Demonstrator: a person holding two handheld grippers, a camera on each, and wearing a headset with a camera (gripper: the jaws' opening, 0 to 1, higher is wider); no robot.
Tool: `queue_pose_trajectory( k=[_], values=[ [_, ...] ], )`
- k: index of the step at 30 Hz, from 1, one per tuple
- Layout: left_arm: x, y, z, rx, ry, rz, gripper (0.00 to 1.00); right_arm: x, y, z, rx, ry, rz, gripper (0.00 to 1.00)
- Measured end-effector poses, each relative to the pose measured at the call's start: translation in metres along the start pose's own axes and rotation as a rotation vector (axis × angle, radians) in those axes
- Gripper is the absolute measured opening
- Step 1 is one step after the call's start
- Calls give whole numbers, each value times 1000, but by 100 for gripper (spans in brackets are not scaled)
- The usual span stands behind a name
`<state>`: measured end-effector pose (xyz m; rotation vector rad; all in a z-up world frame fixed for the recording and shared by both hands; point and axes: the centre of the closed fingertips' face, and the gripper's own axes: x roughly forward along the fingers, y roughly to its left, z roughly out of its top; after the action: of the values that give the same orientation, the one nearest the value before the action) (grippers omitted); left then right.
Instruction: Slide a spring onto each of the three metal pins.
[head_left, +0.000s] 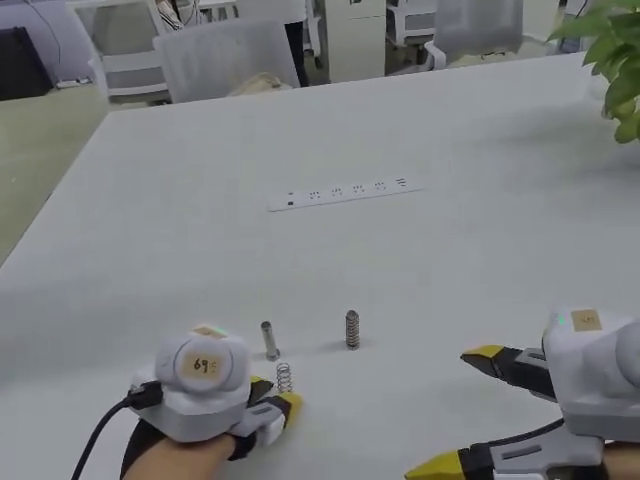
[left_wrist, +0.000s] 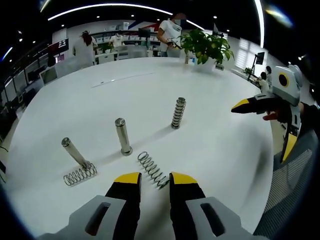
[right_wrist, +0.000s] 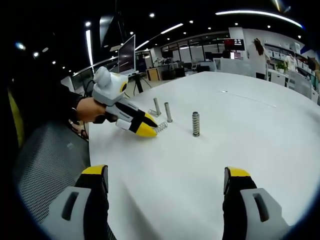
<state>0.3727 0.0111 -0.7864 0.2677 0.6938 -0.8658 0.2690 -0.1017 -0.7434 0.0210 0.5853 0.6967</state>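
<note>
- Reaching low over the tabletop (head_left: 450, 250) near its front edge, the left gripper (head_left: 275, 408) points forward at the pins. The hand (head_left: 180, 458) behind it sits right at that edge.
- Its jaws stand narrowly parted. The near end of a lying spring (left_wrist: 151, 170) rests between the tips, with a gap on either side in the left gripper view.
- Middle pin (left_wrist: 121, 135) stands upright and bare just beyond that spring.
- Left pin (left_wrist: 74, 151) is bare too, with a second spring (left_wrist: 80, 174) lying flat at its base.
- Right pin (left_wrist: 180, 101) stands upright further toward the tabletop's middle, with a third spring (left_wrist: 177, 116) already on it.
- Right gripper (head_left: 455, 410) is held off to the right near the front edge, aimed leftward. Its jaws are spread wide, and it is well apart from the pins.
</note>
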Motion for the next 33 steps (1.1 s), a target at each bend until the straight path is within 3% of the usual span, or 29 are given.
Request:
queue_pose_trajectory(
  k=[13,24,33],
  values=[
    [-6,18,-5,29,5,62,9,1,3,-1,1,8,12,93],
    [-2,16,-5,47,1,58,10,2,3,-3,2,15,16,91],
    [-2,15,-5,78,0,54,3,1,2,-2,0,16,12,91]
  ],
)
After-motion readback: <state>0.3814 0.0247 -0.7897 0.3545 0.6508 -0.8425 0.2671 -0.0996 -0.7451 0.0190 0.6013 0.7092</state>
